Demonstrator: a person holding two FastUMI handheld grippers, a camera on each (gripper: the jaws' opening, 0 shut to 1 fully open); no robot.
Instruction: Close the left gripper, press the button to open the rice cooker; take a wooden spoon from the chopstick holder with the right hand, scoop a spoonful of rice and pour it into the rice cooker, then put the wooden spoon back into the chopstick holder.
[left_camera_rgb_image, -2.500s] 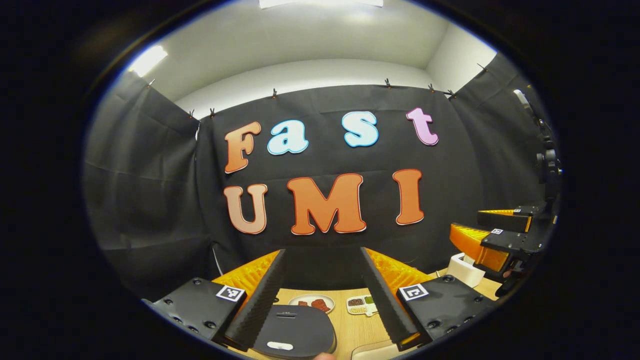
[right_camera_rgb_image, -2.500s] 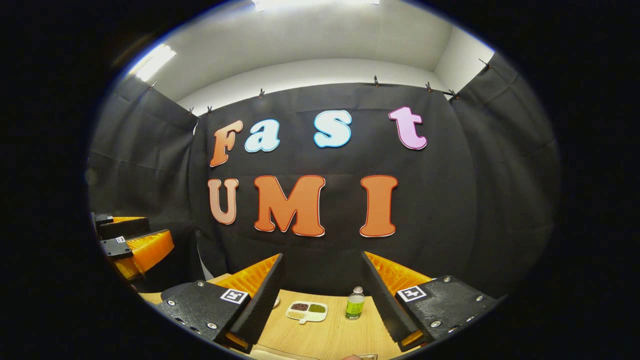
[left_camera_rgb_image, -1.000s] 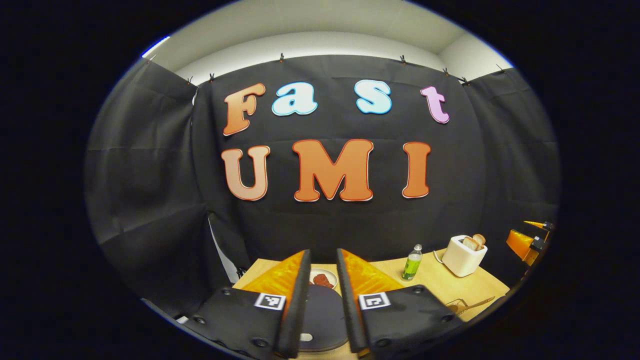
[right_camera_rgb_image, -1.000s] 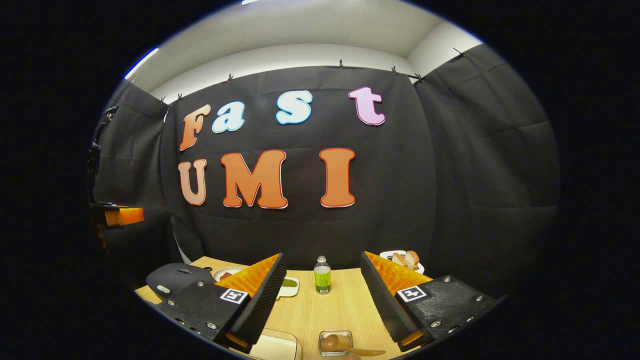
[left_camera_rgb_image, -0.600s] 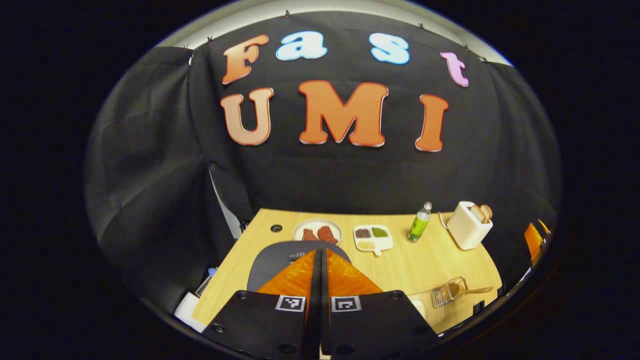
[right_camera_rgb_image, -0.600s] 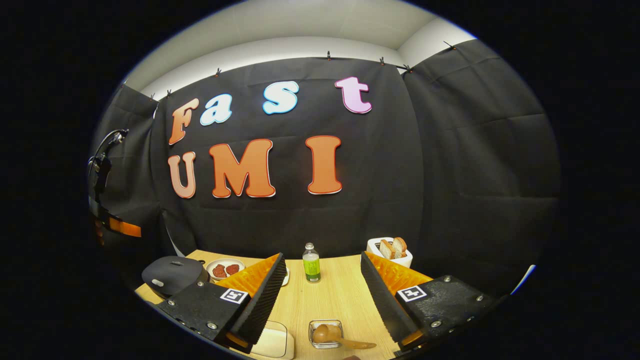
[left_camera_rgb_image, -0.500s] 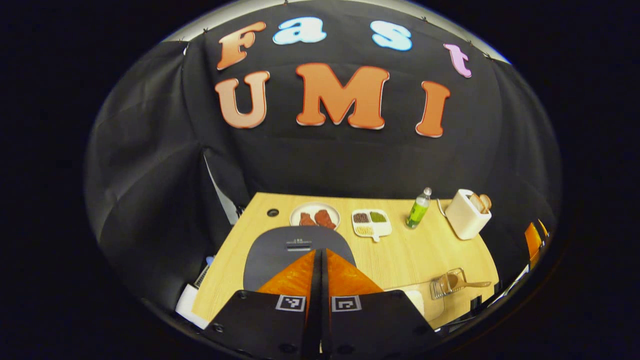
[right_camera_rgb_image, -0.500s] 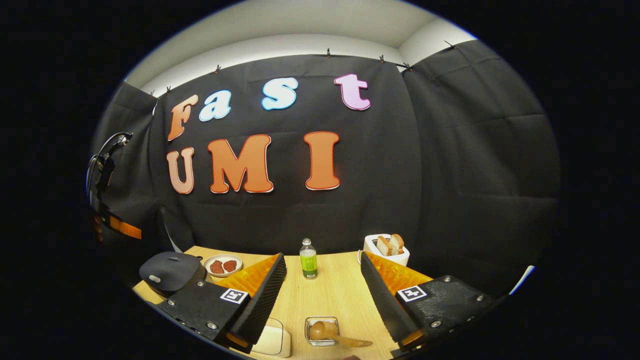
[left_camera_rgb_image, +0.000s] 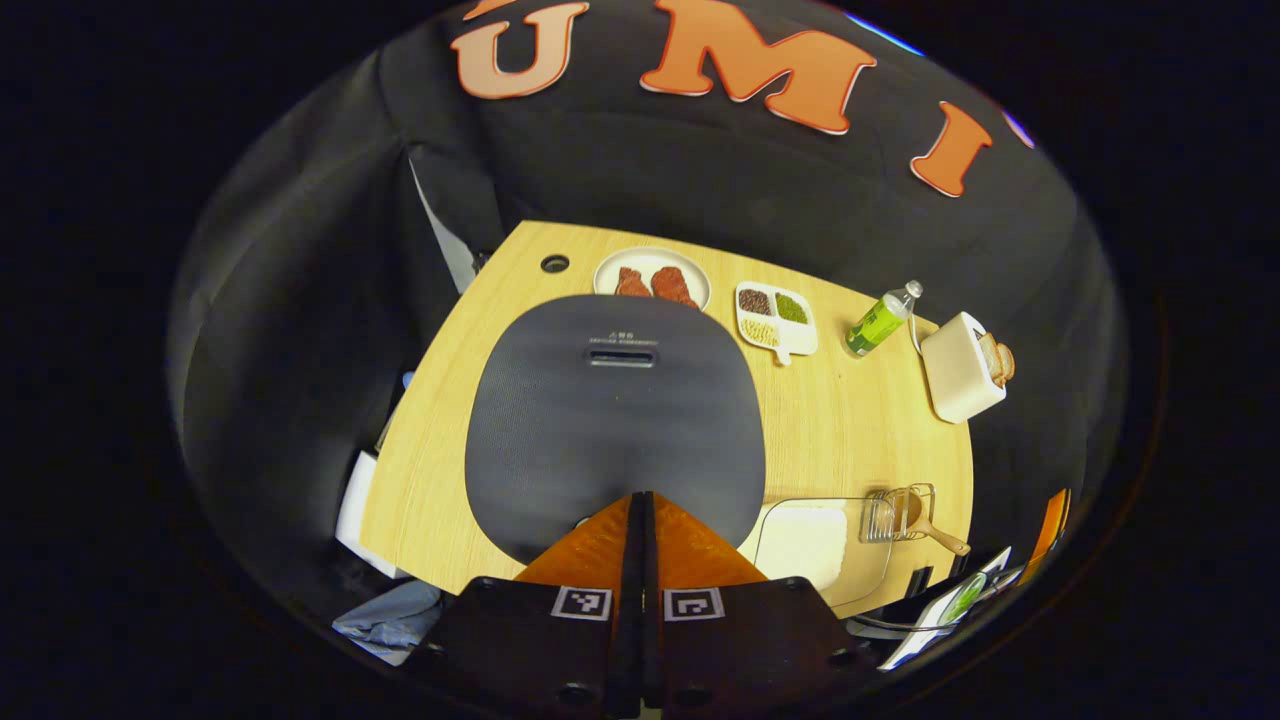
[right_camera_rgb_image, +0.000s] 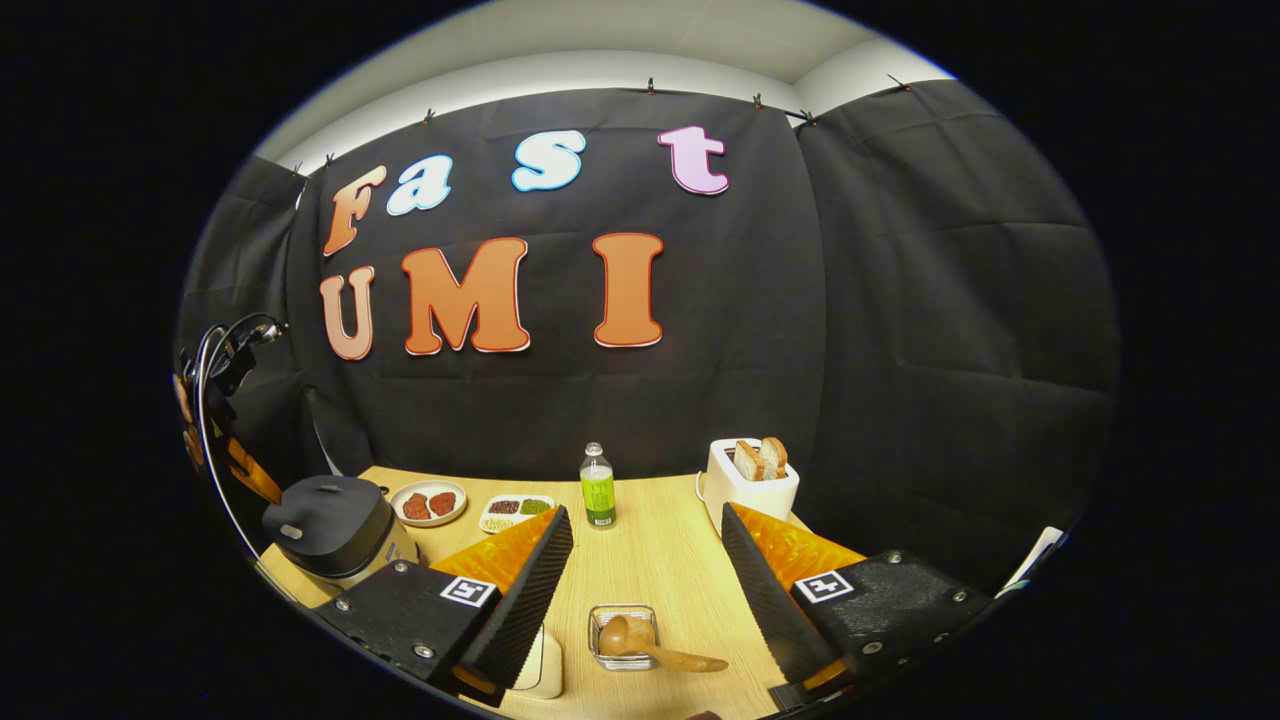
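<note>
Left gripper view: the left gripper (left_camera_rgb_image: 640, 500) now looks steeply down on the dark grey rounded rice cooker (left_camera_rgb_image: 615, 410), which half a second ago sat lower and smaller in the picture; fingers pressed together with no gap, holding nothing, tips over the near edge of the closed lid. The light wooden bench (left_camera_rgb_image: 850, 420) has swung up in the picture.

Right gripper view: the right gripper (right_camera_rgb_image: 640, 560) is wide open and empty above the bench, slightly farther tilted down than before. One wooden spoon (right_camera_rgb_image: 655, 648) lies with its bowl in the clear glass chopstick holder (right_camera_rgb_image: 622, 635), long axis running left to right, handle pointing right past the rim.

Counts: one rice cooker (right_camera_rgb_image: 330, 528), one spoon, one holder, one green bottle (right_camera_rgb_image: 598, 488), one white toaster (right_camera_rgb_image: 750, 480) with two bread slices, one white plate (right_camera_rgb_image: 428, 502) with two red pieces, one divided dish (right_camera_rgb_image: 516, 510).
</note>
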